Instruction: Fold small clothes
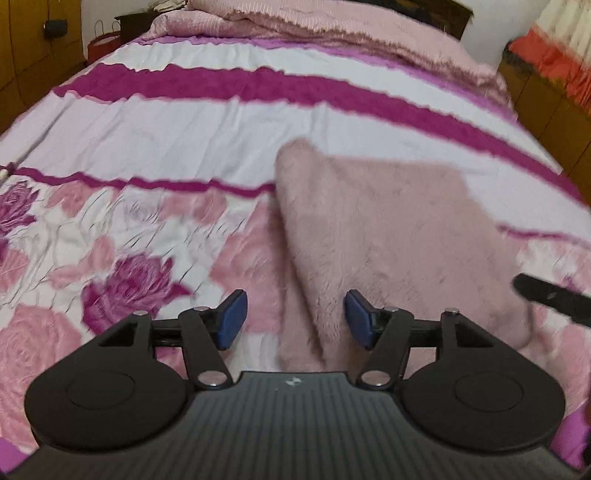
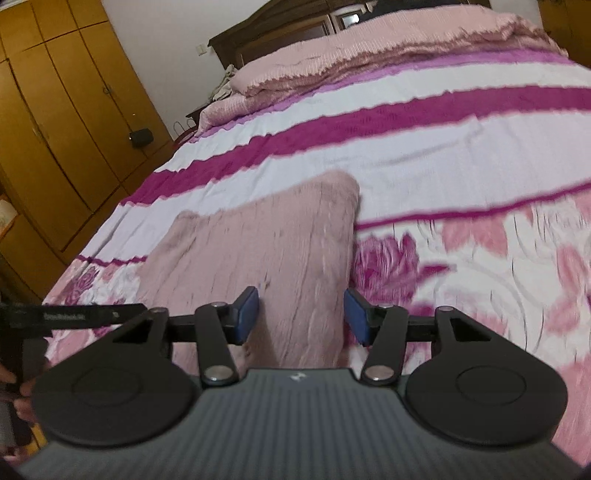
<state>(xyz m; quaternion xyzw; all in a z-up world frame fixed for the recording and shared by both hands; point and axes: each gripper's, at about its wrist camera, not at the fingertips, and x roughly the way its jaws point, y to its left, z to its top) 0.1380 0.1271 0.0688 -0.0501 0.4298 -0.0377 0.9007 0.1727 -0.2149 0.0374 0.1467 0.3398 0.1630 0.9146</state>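
A fluffy pale pink garment (image 1: 388,236) lies folded flat on the bedspread, just ahead of both grippers. My left gripper (image 1: 295,319) hovers over the garment's near left edge; its blue pads (image 1: 232,319) stand apart and press on nothing. In the right wrist view the same garment (image 2: 266,240) stretches away from my right gripper (image 2: 301,317). That gripper is open over the garment's near end, with the right pad (image 2: 356,317) at the cloth's right edge. The fabric passes beneath both pads rather than being pinched.
The bed (image 1: 184,125) has a white, magenta-striped and rose-printed cover, with a pink quilt (image 1: 332,29) piled at the head. Wooden wardrobes (image 2: 55,110) stand along the left. A black part of the other gripper (image 1: 550,299) shows at the right edge.
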